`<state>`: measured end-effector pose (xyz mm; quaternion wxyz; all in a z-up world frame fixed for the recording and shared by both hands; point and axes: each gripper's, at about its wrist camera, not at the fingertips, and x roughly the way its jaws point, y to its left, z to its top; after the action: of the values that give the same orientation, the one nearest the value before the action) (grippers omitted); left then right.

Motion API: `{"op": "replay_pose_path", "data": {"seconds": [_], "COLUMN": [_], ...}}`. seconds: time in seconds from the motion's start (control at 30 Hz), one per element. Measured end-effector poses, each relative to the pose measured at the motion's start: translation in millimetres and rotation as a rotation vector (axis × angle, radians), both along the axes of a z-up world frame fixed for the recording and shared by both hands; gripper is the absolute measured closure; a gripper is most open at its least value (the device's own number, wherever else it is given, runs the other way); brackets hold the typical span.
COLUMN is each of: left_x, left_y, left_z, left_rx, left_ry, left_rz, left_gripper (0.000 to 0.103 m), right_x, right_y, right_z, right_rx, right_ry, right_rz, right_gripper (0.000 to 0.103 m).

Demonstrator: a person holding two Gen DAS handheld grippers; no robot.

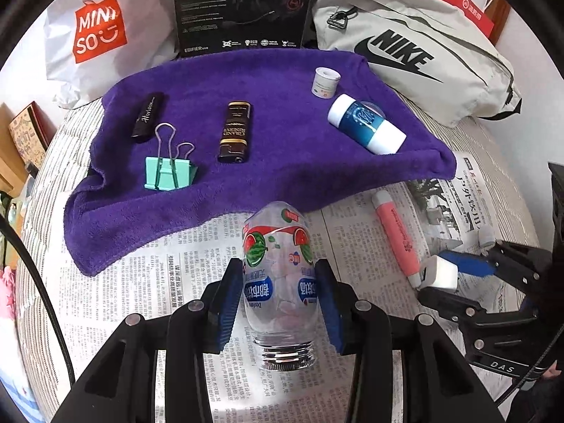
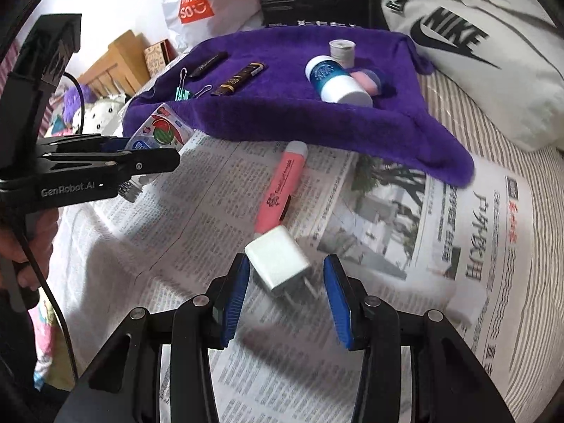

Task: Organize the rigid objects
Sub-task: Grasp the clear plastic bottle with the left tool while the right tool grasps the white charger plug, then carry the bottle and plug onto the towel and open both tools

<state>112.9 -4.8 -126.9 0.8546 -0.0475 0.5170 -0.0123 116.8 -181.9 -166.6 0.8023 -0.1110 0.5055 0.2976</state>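
My left gripper (image 1: pixel 278 299) is shut on a clear plastic bottle (image 1: pixel 278 264) with a watermelon label, neck toward the camera, over the newspaper (image 1: pixel 141 299). It also shows in the right wrist view (image 2: pixel 158 134). My right gripper (image 2: pixel 285 285) is open around a white charger plug (image 2: pixel 278 261) lying on the newspaper (image 2: pixel 211 194), jaws apart from it. A pink highlighter (image 2: pixel 282 187) lies just beyond the plug. On the purple towel (image 1: pixel 282 162) lie a black stick (image 1: pixel 148 114), a mint binder clip (image 1: pixel 169 172), a brown lighter (image 1: pixel 235 132), a tape roll (image 1: pixel 325 83) and a blue-white bottle (image 1: pixel 366 123).
A Miniso bag (image 1: pixel 102 31), a black box (image 1: pixel 243 7) and a white Nike bag (image 1: pixel 416 49) stand behind the towel. A pink-blue ball (image 2: pixel 366 79) lies behind the blue-white bottle. Wooden furniture (image 2: pixel 116 63) is at the left. Striped bedding (image 2: pixel 511 162) is under the newspaper.
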Motion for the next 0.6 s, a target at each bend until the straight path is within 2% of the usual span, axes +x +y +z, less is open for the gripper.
{"op": "replay_pose_path", "data": {"seconds": [0.07,0.1,0.3,0.43,0.6], "left_x": [-0.1,0.0,-2.9,-4.6,-6.2], "left_y": [-0.4,-0.2,5.9,11.7,19.5], "left_z": [-0.4,-0.8,-1.5,-1.9,2.1], "left_rx": [-0.007,-0.009,-0.019,-0.033,-0.031], "left_ry": [0.000,0.002,-0.001,-0.003,-0.011], "left_rz": [-0.001,-0.001,0.004,0.012,0.018], "left_gripper": [0.063,0.063,0.063,0.063,0.063], "right_x": [2.3,3.0,-2.9,-0.7,3.7], "right_y": [3.2,4.4,-4.4,-8.4,-17.2], "right_z": [-0.5,-0.6,10.8,0.2,4.2], "right_rx": [-0.001,-0.003,0.044,0.017,0.038], "right_ry": [-0.005,-0.005,0.005,0.032,0.035], "right_rz": [0.017,0.022,0.022,0.002,-0.029], "right_gripper": [0.061,0.066,0.066,0.066,0.066]}}
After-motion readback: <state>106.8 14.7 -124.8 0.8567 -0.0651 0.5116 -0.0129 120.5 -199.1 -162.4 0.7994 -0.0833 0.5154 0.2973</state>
